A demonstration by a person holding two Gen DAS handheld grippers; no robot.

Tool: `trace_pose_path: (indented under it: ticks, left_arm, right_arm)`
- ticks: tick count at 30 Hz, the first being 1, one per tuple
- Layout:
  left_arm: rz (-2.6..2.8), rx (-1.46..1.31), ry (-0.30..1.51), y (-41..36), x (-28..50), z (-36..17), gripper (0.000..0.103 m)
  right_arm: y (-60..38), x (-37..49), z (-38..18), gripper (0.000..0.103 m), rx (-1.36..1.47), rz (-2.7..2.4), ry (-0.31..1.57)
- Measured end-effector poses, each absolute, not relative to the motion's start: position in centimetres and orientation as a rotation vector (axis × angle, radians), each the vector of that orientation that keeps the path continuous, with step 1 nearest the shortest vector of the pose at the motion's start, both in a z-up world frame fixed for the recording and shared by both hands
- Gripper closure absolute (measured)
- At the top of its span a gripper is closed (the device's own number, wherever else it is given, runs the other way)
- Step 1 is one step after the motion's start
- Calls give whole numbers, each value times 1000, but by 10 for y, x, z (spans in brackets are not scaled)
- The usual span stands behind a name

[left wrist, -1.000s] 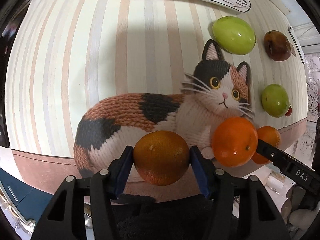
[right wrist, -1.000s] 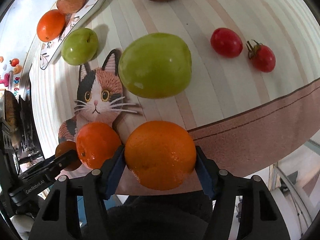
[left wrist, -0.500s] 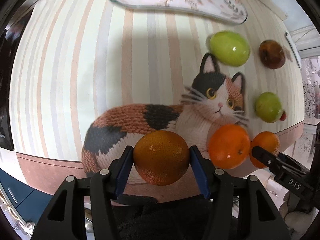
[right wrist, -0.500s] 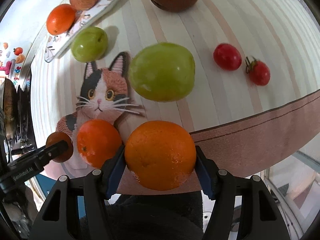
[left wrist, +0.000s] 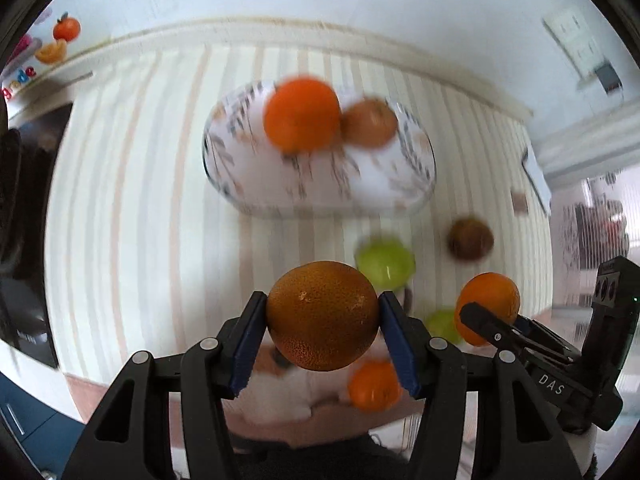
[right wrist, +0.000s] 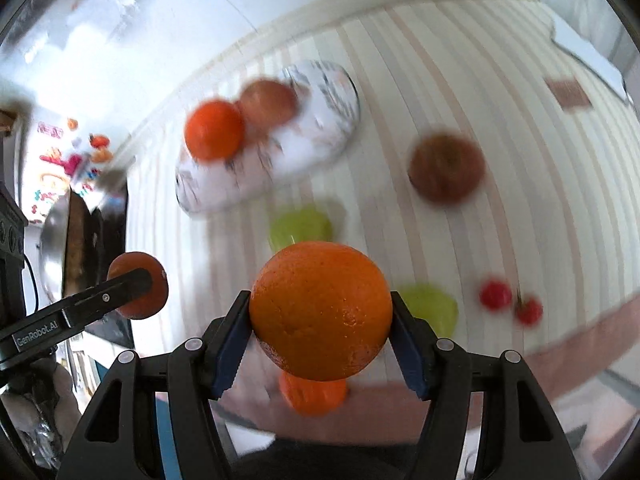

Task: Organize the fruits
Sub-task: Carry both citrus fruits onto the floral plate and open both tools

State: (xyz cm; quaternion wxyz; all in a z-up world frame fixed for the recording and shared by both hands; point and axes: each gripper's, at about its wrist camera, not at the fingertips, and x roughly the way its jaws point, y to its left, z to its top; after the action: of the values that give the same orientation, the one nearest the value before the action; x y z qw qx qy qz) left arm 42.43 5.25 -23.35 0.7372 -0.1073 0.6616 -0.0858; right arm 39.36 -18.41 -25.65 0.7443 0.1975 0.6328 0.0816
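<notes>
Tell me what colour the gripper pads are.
Dark blue: the pads squeezing the orange show best in the left wrist view.

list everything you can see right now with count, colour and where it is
plate: 1, white with leaf print, far middle of the striped tablecloth
fruit on plate: 2, bright orange one and brownish one, side by side
green fruit: 2, one nearer the plate, one by the right gripper
brown fruit: 1, dark brown, on the cloth right of the plate
cherry tomatoes: 2, red, near the cloth's right edge
loose orange: 1, on the cloth below the grippers
held oranges: 2, darker one in the left gripper, brighter one in the right gripper
</notes>
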Motion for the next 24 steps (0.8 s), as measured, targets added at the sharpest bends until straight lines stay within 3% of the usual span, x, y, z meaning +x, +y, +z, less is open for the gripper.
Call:
trace_pose_path:
  ticks: [11,24]
  left_arm:
    - [-12,-288,1526,112,539,-287,49]
    - [11,-309,1645,117,593,-331,48]
  right_arm:
    - [-175,557,-296,36,455,115,1396]
    - [-165,611,-339,35,464,23,1461]
